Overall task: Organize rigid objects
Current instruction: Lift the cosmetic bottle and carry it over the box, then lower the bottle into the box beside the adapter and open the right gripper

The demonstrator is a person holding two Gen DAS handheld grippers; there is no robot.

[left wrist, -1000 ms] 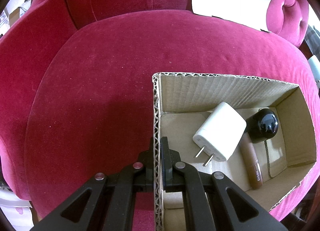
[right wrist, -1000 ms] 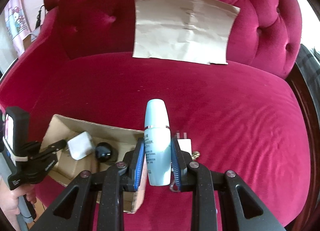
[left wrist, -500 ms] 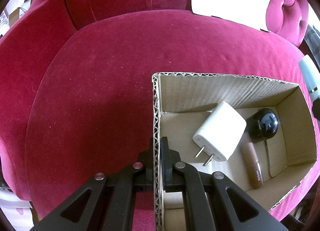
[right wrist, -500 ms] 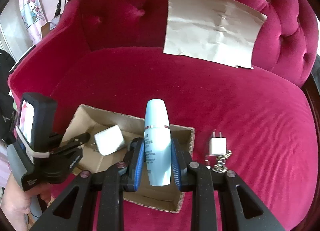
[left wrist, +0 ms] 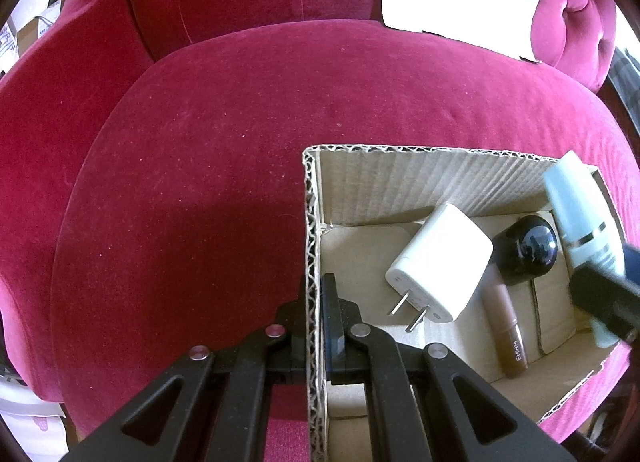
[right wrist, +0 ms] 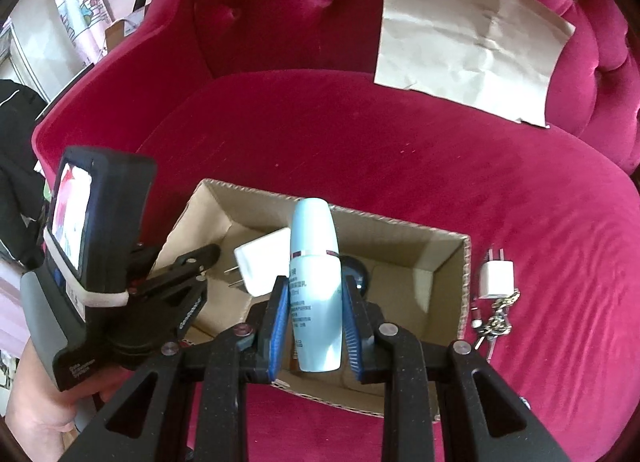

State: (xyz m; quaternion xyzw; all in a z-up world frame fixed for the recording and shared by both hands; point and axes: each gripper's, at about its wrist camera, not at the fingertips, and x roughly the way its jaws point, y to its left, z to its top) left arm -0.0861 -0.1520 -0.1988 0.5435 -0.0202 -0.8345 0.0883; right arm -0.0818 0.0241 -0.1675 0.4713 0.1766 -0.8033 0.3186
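Cardboard box wall sits pinched in the left gripper; right gripper jaws clamp a blue bottle over the box.

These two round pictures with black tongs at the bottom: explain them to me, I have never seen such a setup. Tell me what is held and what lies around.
There is no robot here. A person holds a hand tool with two fingers in each hand, and each tool carries a wide-angle camera looking along its fingers, which is why the pictures bulge.

In the left tool's picture, the left gripper is shut on the side wall of a cardboard box that sits on a red velvet sofa. Inside lie a white charger, a black round object and a brown tube.

In the right tool's picture, the right gripper clamps a pale blue bottle above the box. On the seat beside the box are a small white plug and a metal chain. A sheet of brown paper leans on the backrest.
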